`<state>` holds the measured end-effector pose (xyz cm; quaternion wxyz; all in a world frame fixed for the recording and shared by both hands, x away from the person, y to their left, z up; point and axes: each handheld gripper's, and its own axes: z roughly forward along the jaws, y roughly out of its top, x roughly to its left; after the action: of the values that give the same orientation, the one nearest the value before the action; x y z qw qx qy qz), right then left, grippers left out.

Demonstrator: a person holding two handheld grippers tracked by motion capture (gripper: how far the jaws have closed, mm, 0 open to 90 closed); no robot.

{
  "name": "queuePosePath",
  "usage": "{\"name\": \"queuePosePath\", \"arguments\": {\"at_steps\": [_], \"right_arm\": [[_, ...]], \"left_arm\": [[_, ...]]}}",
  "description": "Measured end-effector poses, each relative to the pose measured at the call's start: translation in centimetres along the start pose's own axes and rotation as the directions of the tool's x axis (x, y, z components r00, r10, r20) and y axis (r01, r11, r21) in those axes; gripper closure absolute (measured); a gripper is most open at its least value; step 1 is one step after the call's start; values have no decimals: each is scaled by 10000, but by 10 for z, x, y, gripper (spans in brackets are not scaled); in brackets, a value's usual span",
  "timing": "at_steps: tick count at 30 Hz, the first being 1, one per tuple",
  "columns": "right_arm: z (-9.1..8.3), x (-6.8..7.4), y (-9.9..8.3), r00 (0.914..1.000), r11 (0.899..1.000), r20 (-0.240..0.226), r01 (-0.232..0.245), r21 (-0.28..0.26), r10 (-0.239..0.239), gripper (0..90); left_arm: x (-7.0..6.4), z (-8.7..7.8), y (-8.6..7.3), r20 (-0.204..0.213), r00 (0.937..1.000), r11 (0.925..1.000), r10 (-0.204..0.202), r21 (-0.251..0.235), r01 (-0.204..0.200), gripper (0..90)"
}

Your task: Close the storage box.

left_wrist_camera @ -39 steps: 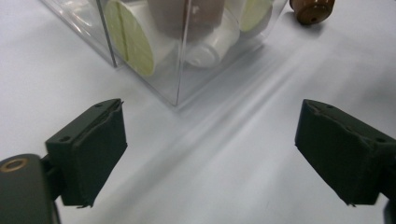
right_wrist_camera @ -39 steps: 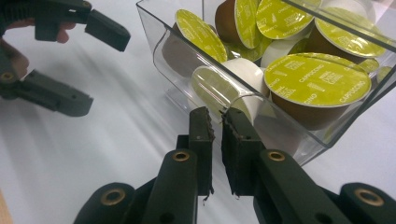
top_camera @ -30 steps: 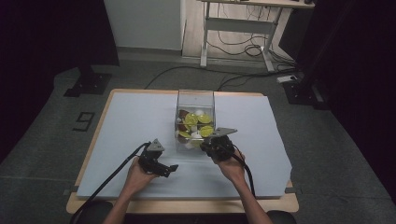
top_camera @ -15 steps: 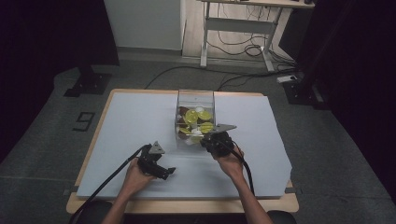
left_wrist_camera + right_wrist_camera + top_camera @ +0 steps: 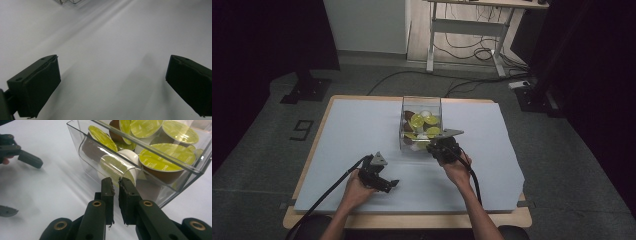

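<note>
The right tongs [image 5: 115, 185] stand with their jaws nearly together, a thin gap between the pads and nothing held, their tips just at the curved lip of the opening in the near wall of the clear box [image 5: 175, 160]; in the high view these right tongs [image 5: 432, 145] sit at the box's near right corner, while the left tongs [image 5: 393, 184] rest low on the white sheet of the worktop [image 5: 337, 135], well apart from the box; along their own view the left tongs [image 5: 112, 82] are wide, the two black jaws far apart over bare sheet; the clear box [image 5: 421, 104] stands near the middle of the worktop and holds a heap of coffee capsules [image 5: 167, 157] with lime-green foil lids and brown or white cups; one white capsule [image 5: 120, 166] lies on its side right behind the opening, its lid turned toward the jaws; the step in hand looks like the approach for drawing a capsule out through the opening, not yet a grip; the next move would call for widening the jaws, easing them through the opening around the capsule's rim and closing gently, since the foil and thin cup may dent and the light box could slide if pushed; the left tongs might need to steady it.
</note>
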<state>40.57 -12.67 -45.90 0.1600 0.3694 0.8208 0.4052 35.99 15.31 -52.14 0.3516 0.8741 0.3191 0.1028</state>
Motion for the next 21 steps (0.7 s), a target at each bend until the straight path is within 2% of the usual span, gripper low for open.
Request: {"name": "queuePosePath", "arguments": {"at_steps": [21], "right_arm": [[13,-9,11,9981,9998,591,-197,34,195,823]], "left_arm": [[-2,2,-1,50,10000,9999,81,84,-82,0]]}}
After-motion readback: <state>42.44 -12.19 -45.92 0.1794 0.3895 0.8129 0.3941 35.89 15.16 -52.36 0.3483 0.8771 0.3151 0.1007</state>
